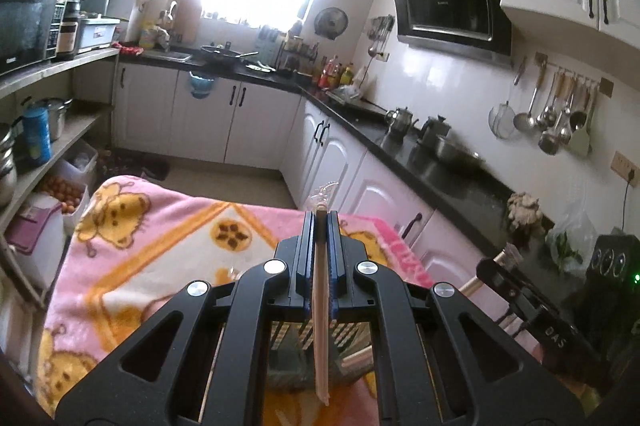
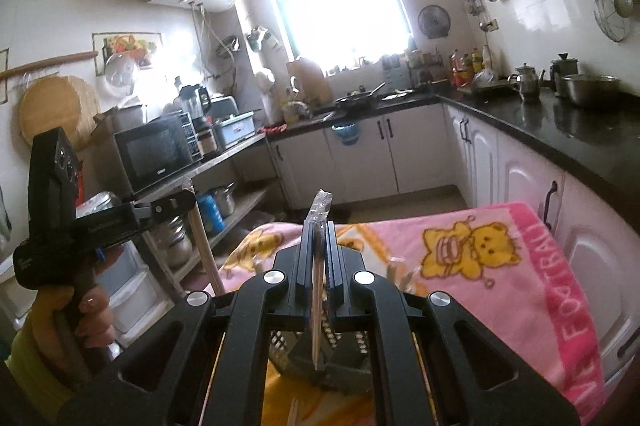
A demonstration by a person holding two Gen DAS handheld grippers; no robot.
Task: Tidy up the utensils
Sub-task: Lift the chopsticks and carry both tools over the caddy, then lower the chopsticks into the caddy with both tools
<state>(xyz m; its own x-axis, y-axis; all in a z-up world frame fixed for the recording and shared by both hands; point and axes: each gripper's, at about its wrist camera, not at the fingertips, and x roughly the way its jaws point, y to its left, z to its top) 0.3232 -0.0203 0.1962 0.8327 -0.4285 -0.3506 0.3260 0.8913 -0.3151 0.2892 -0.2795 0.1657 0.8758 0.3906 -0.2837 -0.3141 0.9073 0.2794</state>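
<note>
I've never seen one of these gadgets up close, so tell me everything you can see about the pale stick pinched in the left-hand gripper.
The pale stick is slim, straight and light tan, seemingly wood or bamboo, perhaps a chopstick. The left gripper is shut on it, its blue-edged black fingers pressing both sides. The stick runs lengthwise between them, its lower end hanging free above a dark slotted basket on the pink blanket. Crinkled clear wrapping pokes out at the tip. In the right wrist view it hangs steeply below the gripper.

- Right tongs [image 2: 319,226] clamp wrapped chopsticks [image 2: 317,290] above a slotted utensil basket [image 2: 352,358].
- Left tongs [image 2: 182,202] grip a pale stick [image 2: 204,246].
- Pink blanket [image 2: 520,286] covers the desk.
</note>
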